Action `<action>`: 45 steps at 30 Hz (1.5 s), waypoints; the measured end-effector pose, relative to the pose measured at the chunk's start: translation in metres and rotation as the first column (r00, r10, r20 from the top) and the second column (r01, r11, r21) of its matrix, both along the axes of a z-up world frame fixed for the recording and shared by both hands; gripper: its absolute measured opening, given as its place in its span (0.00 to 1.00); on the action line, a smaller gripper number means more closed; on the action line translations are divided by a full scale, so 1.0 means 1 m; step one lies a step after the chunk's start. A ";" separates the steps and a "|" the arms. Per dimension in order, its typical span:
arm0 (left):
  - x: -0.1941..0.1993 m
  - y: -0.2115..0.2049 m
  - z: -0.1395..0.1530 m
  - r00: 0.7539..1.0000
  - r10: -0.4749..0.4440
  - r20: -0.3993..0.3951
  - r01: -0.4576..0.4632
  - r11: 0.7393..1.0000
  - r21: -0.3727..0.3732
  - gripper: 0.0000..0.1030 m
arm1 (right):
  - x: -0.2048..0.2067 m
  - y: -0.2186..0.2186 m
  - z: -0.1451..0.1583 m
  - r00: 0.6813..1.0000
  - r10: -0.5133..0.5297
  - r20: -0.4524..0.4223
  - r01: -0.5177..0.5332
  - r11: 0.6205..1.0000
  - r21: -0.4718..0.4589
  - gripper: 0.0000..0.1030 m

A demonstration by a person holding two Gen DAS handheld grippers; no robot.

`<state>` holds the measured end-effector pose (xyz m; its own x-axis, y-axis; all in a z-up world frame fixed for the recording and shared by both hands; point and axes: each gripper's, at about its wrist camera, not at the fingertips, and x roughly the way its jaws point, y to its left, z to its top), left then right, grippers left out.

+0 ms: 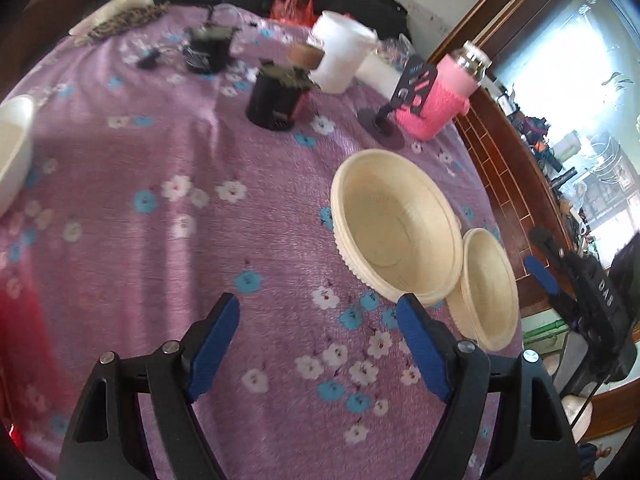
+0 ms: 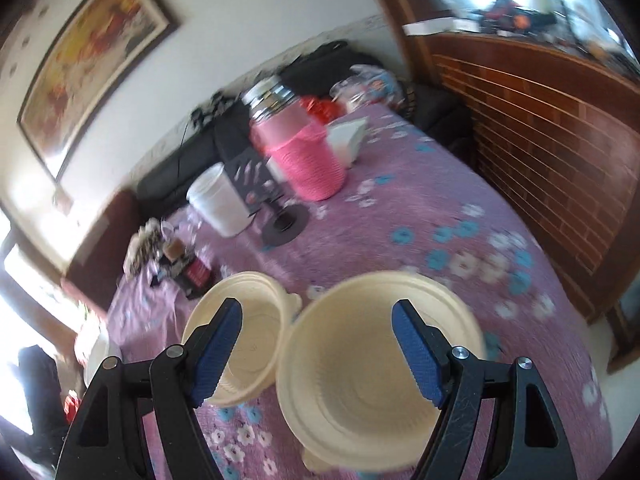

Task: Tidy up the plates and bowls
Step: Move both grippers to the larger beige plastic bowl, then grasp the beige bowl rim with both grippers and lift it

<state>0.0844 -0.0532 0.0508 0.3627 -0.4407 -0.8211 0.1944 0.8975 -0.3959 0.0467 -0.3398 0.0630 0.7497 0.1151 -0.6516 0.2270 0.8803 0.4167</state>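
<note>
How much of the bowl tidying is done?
Hardly any. The big cream bowl and the small cream bowl sit side by side, unstacked. The left tool and the right tool are open, holding nothing. Stacking is left, and a white bowl sits apart.

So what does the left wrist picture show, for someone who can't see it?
The open left gripper hovers over a purple flowered tablecloth, holding nothing. Two cream bowls sit to its right, with a pink-sleeved bottle behind.

L wrist cam looks steeply down on purple floral cloth (image 1: pixel 160 200); R wrist cam nearer. Both share cream bowls (image 1: pixel 396 228) (image 2: pixel 376 376), pink flask (image 1: pixel 436 96) (image 2: pixel 304 156).
</note>
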 end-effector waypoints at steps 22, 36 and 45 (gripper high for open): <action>0.055 -0.034 -0.038 0.997 0.001 -0.075 -0.004 0.999 -0.046 0.76 | 0.138 0.066 -0.055 0.912 0.228 -0.342 -0.309 0.929 -0.205 0.78; 0.054 -0.027 -0.043 0.992 0.002 -0.124 -0.008 0.999 -0.048 0.18 | 0.122 0.095 -0.044 0.900 0.282 -0.331 -0.357 0.914 -0.192 0.35; 0.020 0.015 -0.016 0.994 0.068 -0.088 -0.078 0.991 -0.112 0.18 | 0.088 0.121 -0.012 0.914 0.315 -0.255 -0.365 0.914 -0.179 0.31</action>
<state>0.1041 -0.0379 0.0348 0.3297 -0.5086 -0.7954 0.0921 0.8558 -0.5091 0.1351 -0.2185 0.0514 0.5280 0.1741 -0.8312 -0.0396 0.9827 0.1807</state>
